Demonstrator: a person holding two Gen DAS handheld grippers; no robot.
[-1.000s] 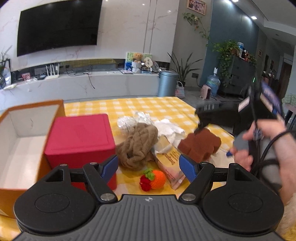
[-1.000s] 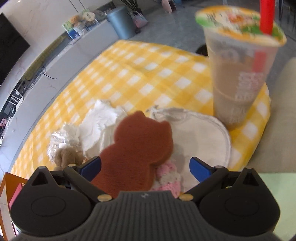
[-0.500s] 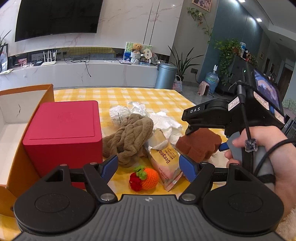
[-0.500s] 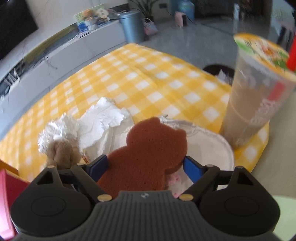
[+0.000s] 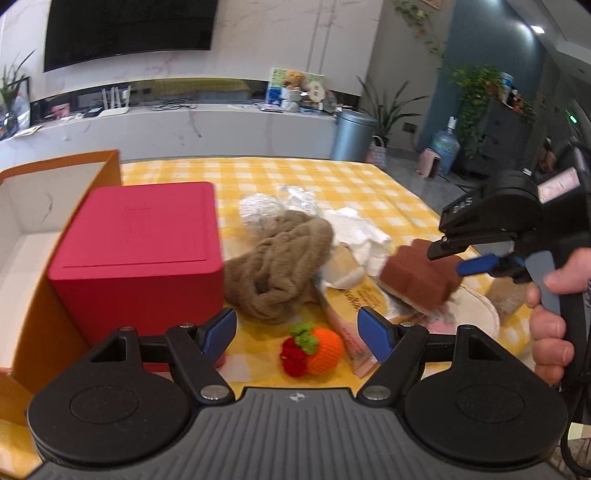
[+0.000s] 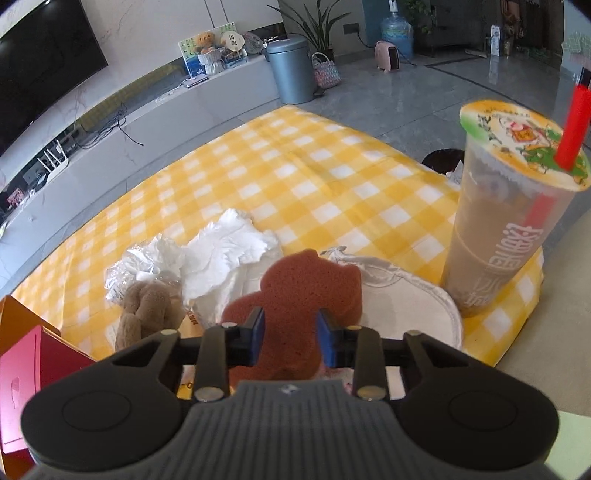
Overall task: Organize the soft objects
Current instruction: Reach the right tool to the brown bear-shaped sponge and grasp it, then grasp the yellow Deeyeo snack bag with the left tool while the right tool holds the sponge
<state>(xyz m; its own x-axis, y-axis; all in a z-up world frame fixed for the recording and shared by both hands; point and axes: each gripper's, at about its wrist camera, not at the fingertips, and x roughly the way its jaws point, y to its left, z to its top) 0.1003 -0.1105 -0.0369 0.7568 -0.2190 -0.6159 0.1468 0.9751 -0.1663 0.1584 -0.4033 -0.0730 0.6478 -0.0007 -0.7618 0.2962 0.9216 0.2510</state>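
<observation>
Drink cup (image 6: 509,236), red box (image 5: 140,254), bin (image 6: 291,70)

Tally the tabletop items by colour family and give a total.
Brown: 2, bear-shaped sponge, knitted scarf
Red/orange: 3, red box, orange carton, crocheted fruit
White: 3, crumpled tissue, cloth pad, plastic wrap
Beige: 1, drink cup
Total: 9

place: home living room | evidence: wall-mounted TV (image 5: 125,29) upper left; long media console (image 5: 184,125) below; houseplants (image 5: 476,85) upper right; checkered tablecloth (image 6: 295,177) centre
</observation>
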